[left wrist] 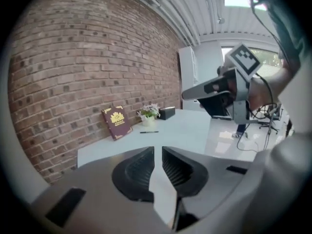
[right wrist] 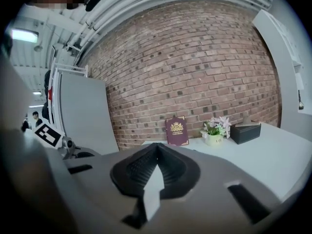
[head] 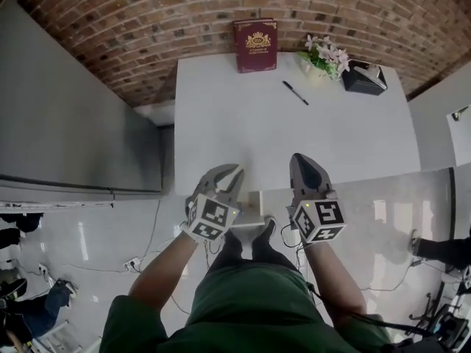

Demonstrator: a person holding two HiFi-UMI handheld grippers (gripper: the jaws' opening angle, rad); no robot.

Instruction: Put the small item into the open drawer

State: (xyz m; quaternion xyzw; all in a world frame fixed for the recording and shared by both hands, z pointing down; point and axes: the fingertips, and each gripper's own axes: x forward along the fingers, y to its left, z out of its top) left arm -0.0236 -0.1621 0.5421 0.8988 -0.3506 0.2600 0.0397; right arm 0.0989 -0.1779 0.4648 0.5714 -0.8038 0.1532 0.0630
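**Both grippers empty, well short of the pen**

Closest to the head camera is the person's green shirt point(head: 250, 307), with two bare forearms reaching forward from it. Each hand carries a grey two-jaw gripper bearing a cube of square markers.

The left gripper point(head: 235, 170) has its jaws only a narrow slit apart, and its own view shows nothing in that slit but the pale tabletop beyond. The right gripper point(head: 299, 159) has its jaw tips drawn together on nothing. Both hang side by side over the near edge of the white rectangular table point(head: 221, 131).

Between the two grippers, at that near edge, a pale box-like shape point(head: 249, 210) juts toward the person. It may be the open drawer, though the grippers and the person's legs hide too much of it to be sure.

The slim black pen point(head: 295, 93) lies on the far half of the table, ahead of the right gripper and well apart from both.

Along the red brick wall point(head: 147, 20) behind the pen:
- a dark red book with a gold crest point(head: 255, 45), standing against the bricks
- a small pot of pale flowers point(head: 324, 56)
- a black tissue box point(head: 362, 78), just beside the pot

A tall grey cabinet point(head: 73, 123) stands to the left of the table.
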